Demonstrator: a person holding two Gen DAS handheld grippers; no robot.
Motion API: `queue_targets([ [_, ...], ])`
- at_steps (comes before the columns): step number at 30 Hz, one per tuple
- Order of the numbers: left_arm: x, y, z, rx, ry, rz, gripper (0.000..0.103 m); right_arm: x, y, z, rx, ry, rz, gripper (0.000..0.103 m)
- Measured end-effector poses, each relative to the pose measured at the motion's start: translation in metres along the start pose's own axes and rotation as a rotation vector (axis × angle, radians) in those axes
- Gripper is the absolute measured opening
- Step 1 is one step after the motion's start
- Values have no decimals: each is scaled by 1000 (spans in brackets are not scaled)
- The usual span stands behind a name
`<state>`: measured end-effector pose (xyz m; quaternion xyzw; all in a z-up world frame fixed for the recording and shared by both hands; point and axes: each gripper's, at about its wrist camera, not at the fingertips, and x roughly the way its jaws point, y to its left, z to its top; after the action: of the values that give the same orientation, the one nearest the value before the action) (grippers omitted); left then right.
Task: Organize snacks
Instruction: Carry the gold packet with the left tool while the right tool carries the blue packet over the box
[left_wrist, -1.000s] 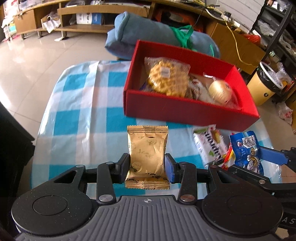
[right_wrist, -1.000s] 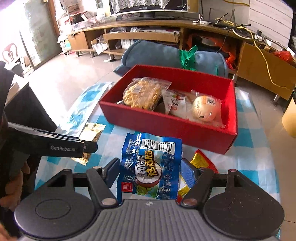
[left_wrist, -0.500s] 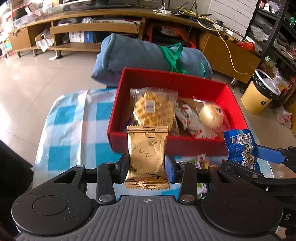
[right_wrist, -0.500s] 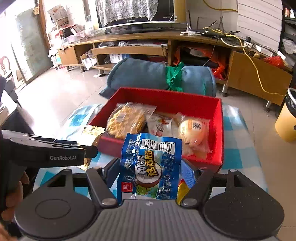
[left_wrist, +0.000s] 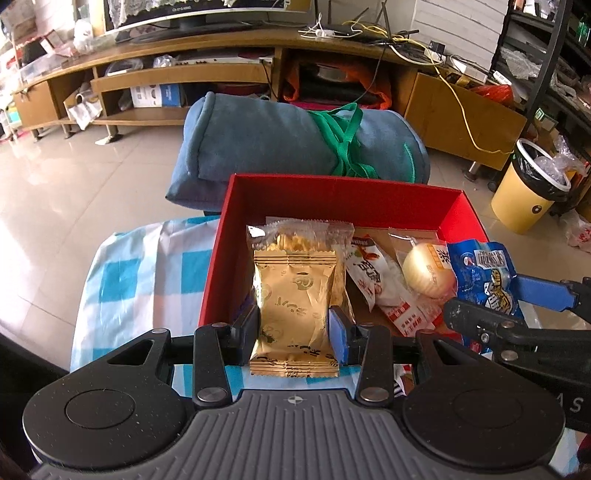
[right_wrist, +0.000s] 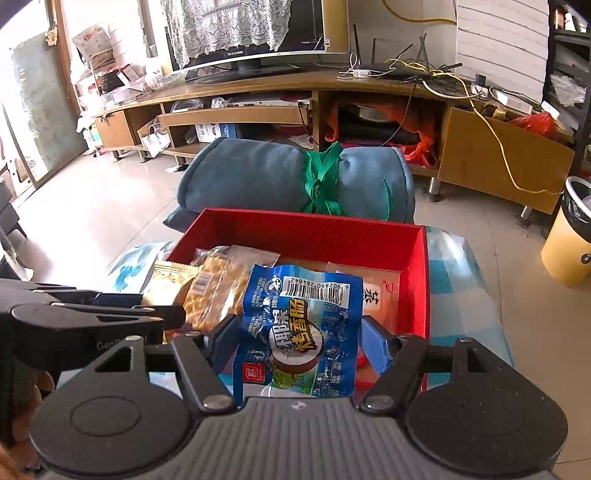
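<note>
your left gripper (left_wrist: 293, 328) clenched on a gold packet (left_wrist: 294, 314), your right gripper (right_wrist: 295, 343) squeezing a blue packet (right_wrist: 299, 328) with barcode 6 902890 284642, both over the red box (right_wrist: 417, 295), "genrobot" partly readable on left gripper

Rolled blue blanket (left_wrist: 280, 147) with green strap (left_wrist: 343, 136) lying beyond worktop's far edge; yellow bin (left_wrist: 532, 192) standing on floor, right.

— Where's the box (left_wrist: 334, 192)?
— On the counter (left_wrist: 122, 280), at twelve o'clock from the left claw (left_wrist: 294, 329). Behind it lies a rolled blanket (left_wrist: 266, 142).
— What's inside?
— A waffle pack (right_wrist: 216, 291) toward nine o'clock, a bun (left_wrist: 428, 271) toward three.
— And beyond?
— A bin (left_wrist: 530, 192) at two o'clock, on the floor (left_wrist: 74, 184).
</note>
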<state>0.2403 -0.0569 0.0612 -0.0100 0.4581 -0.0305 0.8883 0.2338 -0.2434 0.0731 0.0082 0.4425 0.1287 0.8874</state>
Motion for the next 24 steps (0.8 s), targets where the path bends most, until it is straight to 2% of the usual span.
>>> queue_targets([
  [9,14,-4,13,19,-6,30,49,19,-5,12,-4,13,-13,64],
  [24,43,-4,23,21,38,64,49,61,-6,19,-18,61,-28,64],
])
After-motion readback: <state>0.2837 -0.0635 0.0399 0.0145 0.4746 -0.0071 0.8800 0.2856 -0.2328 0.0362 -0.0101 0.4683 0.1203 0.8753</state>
